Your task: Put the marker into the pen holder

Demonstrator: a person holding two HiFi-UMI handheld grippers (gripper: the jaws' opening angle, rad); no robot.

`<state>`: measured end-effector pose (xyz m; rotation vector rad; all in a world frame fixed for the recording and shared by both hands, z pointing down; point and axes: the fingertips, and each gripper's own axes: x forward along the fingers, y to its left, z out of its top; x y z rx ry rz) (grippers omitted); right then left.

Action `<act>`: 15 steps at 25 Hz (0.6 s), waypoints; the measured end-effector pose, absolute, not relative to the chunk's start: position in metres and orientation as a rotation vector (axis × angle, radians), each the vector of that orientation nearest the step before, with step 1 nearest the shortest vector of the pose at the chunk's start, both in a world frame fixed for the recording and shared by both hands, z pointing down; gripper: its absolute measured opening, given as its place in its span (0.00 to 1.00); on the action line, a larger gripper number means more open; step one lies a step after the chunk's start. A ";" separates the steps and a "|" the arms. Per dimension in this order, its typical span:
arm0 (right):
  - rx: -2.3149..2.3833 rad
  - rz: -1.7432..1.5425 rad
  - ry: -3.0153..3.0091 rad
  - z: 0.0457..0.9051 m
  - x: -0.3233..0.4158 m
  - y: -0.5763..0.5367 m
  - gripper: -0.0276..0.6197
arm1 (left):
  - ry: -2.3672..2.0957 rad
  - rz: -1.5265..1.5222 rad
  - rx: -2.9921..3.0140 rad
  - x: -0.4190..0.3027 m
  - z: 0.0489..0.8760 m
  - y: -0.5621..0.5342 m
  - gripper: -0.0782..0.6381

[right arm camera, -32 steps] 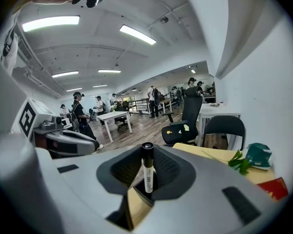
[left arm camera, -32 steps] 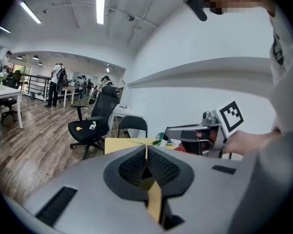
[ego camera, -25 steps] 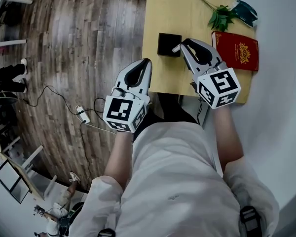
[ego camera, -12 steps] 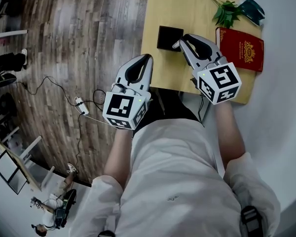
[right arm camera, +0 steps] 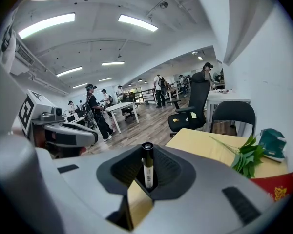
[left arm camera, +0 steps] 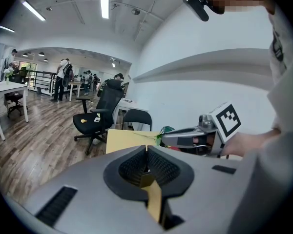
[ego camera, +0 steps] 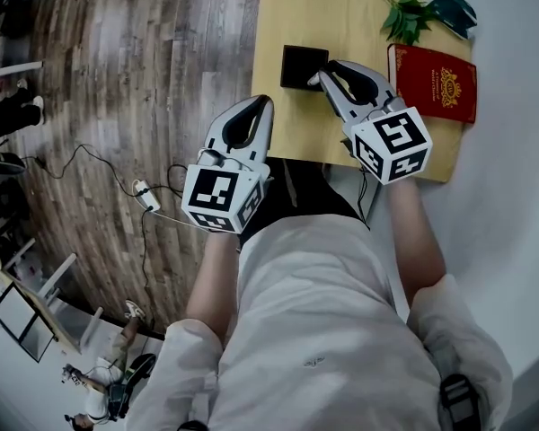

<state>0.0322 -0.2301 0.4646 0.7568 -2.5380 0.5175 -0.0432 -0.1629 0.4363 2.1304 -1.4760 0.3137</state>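
Where the right gripper (ego camera: pixel 323 77) has its fingers closed partway, the marker (right arm camera: pixel 147 168) is pinched between them. In the right gripper view its black end is uppermost and its white printed barrel is below. Marker and fingertips sit at the right edge of the pen holder (ego camera: pixel 303 66); whether they touch it cannot be told. The pen holder is a black square box standing on the yellow surface (ego camera: pixel 341 7), toward its left side and about midway between near and far.

Right of the right gripper, a red book (ego camera: pixel 431 81) lies flat on the surface by its right edge. Beyond the book, at the far right, lies a green sprig (ego camera: pixel 404 18).

The left gripper (ego camera: pixel 264 104) is held at the near left edge of the surface, well apart from the pen holder. Its fingers are closed together with nothing between them. Wooden floor (ego camera: pixel 144 61) lies to the left of the surface.
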 end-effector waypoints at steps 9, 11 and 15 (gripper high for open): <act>0.761 0.528 -2.511 0.477 0.028 -0.231 0.15 | -1.423 0.338 2.148 -0.042 0.447 -0.167 0.13; 0.762 0.532 -2.504 0.480 0.028 -0.231 0.15 | -1.410 0.344 2.153 -0.041 0.449 -0.168 0.13; 0.755 0.532 -2.489 0.487 0.027 -0.230 0.15 | -1.395 0.349 2.160 -0.040 0.451 -0.170 0.13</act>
